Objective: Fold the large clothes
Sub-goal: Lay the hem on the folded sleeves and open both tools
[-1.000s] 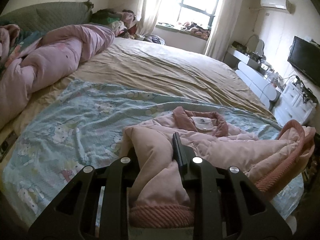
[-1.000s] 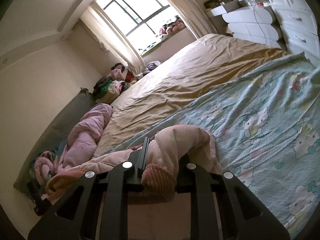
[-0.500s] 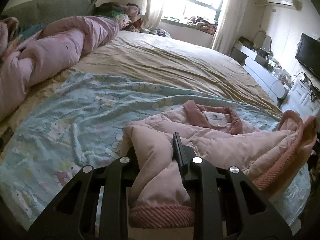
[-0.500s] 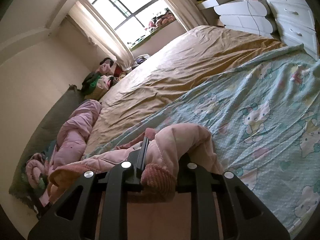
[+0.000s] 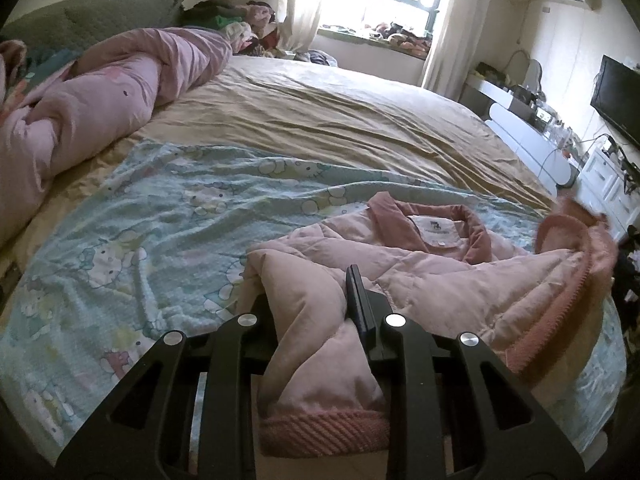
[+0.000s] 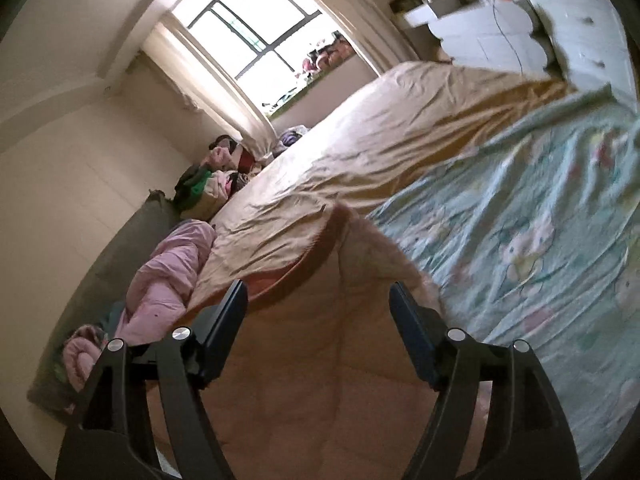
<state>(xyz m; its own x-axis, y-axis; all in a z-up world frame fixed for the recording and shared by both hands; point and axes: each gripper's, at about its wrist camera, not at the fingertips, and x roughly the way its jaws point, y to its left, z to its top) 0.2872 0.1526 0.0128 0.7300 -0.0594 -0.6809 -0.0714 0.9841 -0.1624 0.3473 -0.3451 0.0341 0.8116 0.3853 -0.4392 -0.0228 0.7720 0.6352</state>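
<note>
A pale pink quilted jacket [image 5: 420, 276] with a darker pink collar and ribbed hem lies on the light blue cartoon blanket [image 5: 140, 240] near the bed's front edge. My left gripper [image 5: 312, 300] is shut on a fold of the jacket's sleeve, whose ribbed cuff [image 5: 324, 428] hangs between the finger bases. In the right wrist view my right gripper [image 6: 318, 296] has its jaws spread wide and still opening. The jacket [image 6: 340, 340] lies loose between and below them, with neither pad pressing on it. Its hem side is blurred.
A bunched pink duvet [image 5: 92, 104] lies along the left of the tan bed sheet [image 5: 320, 120]. A clothes pile [image 5: 236, 20] sits by the window. White drawers [image 5: 600, 184] and a television [image 5: 620, 100] stand right of the bed.
My right gripper let go of the jacket's cuffed fold and its jaws swung wide apart. The raised hem on the right dropped lower. My left gripper sank a little, still gripping the sleeve.
</note>
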